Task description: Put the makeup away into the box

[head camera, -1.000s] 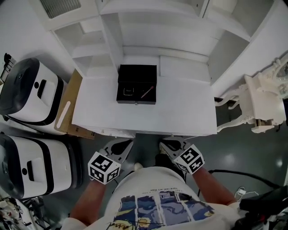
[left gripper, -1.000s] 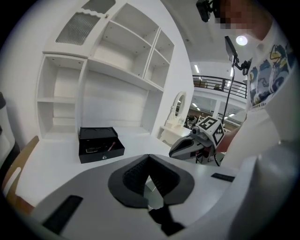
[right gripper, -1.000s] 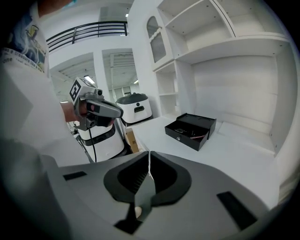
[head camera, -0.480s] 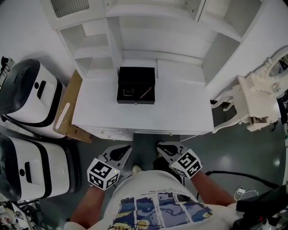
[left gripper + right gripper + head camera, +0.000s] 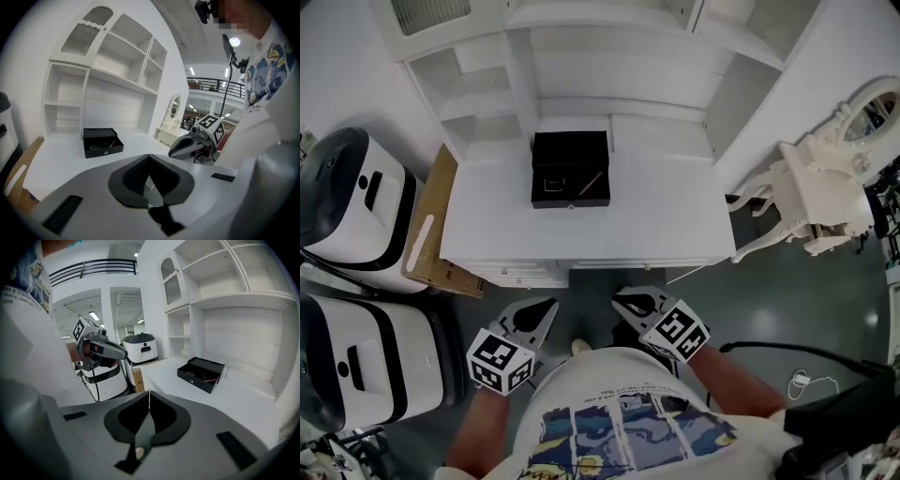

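1. A black box sat open on the white desk, near the desk's 12 o'clock edge below the shelves. Its lid was folded back toward 12 o'clock.
2. Inside the box, a slim reddish stick lay slanted on the 3 o'clock side. A small dark item lay on the 9 o'clock side. What kind of makeup either one was could not be told.
3. The left gripper had its jaws pressed together with nothing between them.
4. The right gripper likewise had its jaws pressed together on nothing.
5. Both grippers hung off the desk's 6 o'clock edge, over the dark floor and close to the person's printed shirt. They were well apart from the box.
6. In the head view, the box and the makeup in it lay at about 12 o'clock from the left gripper and 11 o'clock from the right gripper.
7. In the left gripper view the box showed at 10 o'clock from the jaw tips, and in the right gripper view at 2 o'clock.
8. A cardboard panel leaned at the desk's 9 o'clock side, and a white ornate chair stood at its 3 o'clock side.
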### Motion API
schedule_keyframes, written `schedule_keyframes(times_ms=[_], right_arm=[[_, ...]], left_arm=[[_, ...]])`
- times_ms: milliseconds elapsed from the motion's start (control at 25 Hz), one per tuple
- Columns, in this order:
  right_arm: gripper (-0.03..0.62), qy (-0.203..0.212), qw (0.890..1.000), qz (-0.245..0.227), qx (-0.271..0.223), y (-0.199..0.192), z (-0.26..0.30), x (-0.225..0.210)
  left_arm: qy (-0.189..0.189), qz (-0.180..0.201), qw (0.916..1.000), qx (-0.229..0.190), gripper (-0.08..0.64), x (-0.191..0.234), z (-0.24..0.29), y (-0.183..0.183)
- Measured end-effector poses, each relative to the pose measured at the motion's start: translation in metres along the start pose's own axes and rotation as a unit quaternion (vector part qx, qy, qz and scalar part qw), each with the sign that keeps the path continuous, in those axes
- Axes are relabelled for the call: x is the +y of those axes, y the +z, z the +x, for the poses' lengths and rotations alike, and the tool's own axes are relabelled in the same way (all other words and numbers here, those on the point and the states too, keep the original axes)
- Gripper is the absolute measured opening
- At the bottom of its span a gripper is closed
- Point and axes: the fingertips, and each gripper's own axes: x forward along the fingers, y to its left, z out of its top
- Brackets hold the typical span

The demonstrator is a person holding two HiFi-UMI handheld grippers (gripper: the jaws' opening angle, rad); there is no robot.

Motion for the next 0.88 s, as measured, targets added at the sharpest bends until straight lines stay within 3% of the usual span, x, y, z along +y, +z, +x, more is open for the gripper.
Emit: schedule_keyframes(times_ms=[880], right_arm=[[0.026, 0.018, 1.000, -0.002, 0.003, 0.003, 0.011, 0.028]], left_arm=[[0.004, -0.005, 0.9999, 0.008, 0.014, -0.002, -0.016, -0.018]])
